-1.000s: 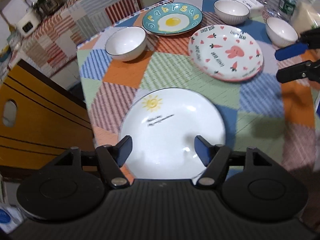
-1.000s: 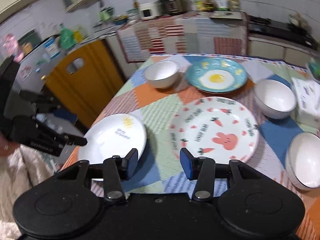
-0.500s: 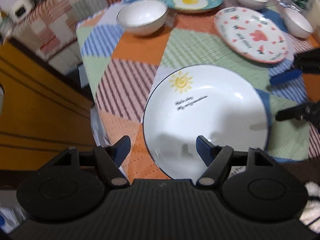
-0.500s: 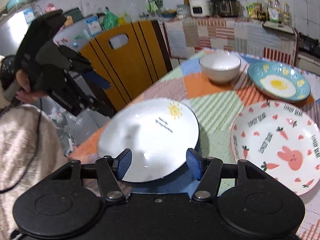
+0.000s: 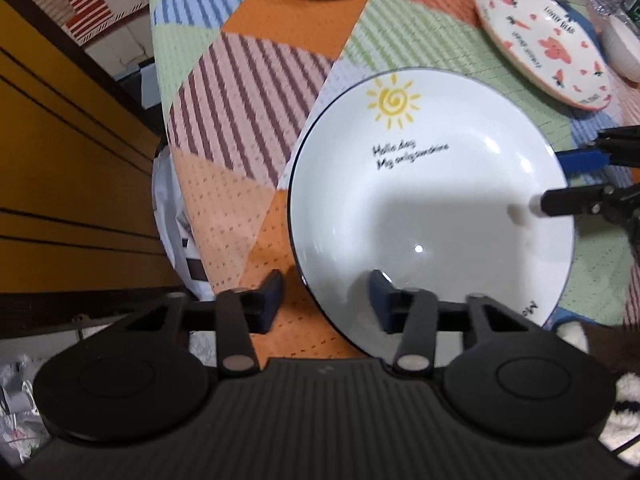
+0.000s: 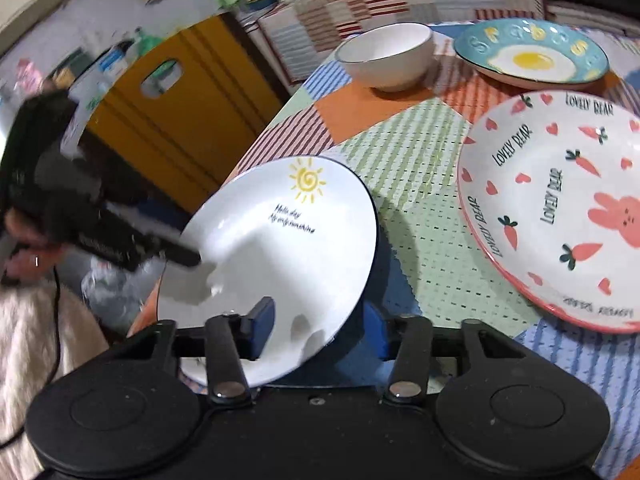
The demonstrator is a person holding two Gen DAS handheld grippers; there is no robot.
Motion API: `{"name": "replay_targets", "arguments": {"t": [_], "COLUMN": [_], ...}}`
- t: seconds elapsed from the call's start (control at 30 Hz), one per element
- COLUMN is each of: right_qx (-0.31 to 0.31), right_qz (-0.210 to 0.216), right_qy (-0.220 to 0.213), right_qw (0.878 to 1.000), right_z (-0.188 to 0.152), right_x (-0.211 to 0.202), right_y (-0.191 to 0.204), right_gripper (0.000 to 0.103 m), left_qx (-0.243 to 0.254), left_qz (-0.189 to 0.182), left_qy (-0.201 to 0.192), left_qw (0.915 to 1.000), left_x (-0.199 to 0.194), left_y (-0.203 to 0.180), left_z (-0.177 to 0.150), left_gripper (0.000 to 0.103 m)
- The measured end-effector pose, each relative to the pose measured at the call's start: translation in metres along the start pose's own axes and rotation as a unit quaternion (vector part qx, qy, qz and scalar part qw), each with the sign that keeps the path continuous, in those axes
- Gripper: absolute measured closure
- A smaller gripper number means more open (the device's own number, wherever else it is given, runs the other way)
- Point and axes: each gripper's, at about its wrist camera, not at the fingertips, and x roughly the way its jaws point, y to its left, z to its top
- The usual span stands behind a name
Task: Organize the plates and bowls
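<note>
A white plate with a yellow sun [image 5: 432, 184] [image 6: 280, 248] lies near the table's front left corner. My left gripper [image 5: 326, 302] straddles its near rim, one finger outside and one inside. Its jaws are closing, with a gap still showing at the rim. My right gripper [image 6: 316, 330] straddles the opposite rim, its left finger over the plate and its right finger outside. Its jaws are closing too, and the pads do not visibly press. Each gripper shows in the other's view: right gripper [image 5: 560, 180], left gripper [image 6: 192, 258].
A bunny plate [image 6: 560, 208] [image 5: 548, 40] lies to the right, with a blue fried-egg plate [image 6: 532, 54] and a white bowl [image 6: 386, 56] behind. A yellow chair back [image 5: 60, 160] stands against the table's left edge. A hand [image 6: 20, 236] holds the left gripper.
Both grippers have come down onto the sun plate from opposite sides. Their jaws have narrowed, and the plate's rim now sits between each pair of fingers.
</note>
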Motion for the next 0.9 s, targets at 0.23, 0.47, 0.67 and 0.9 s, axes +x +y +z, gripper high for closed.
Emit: {"name": "replay_targets", "arguments": {"t": [0.23,0.47,0.67,0.9], "right_qx": [0.015,0.034,0.106,0.074], "right_qz": [-0.005,0.006,0.024,0.013], "right_qy": [0.017,0.016,0.018,0.012], "right_qw": [1.000,0.999,0.994,0.997], "right_z": [-0.004,-0.013,-0.011,-0.010], "right_x": [0.004,0.012,0.016,0.016], "right_y": [-0.002,-0.006,-0.028,-0.016], "right_gripper": [0.063,0.072,0.090,0.084], "left_qx": [0.015,-0.045,-0.058,-0.112], "left_qz": [0.002,-0.046,-0.045,-0.038], "left_qy": [0.009,0.023,0.017,0.000], "left_qw": [0.9998,0.9977,0.9972,0.9930], "left_x": [0.000,0.007,0.009,0.001], "left_y": [-0.011,-0.001,-0.007,0.004], "left_z": [0.001,-0.001,-0.004,-0.011], "left_gripper": [0.068,0.059,0.052,0.070]}}
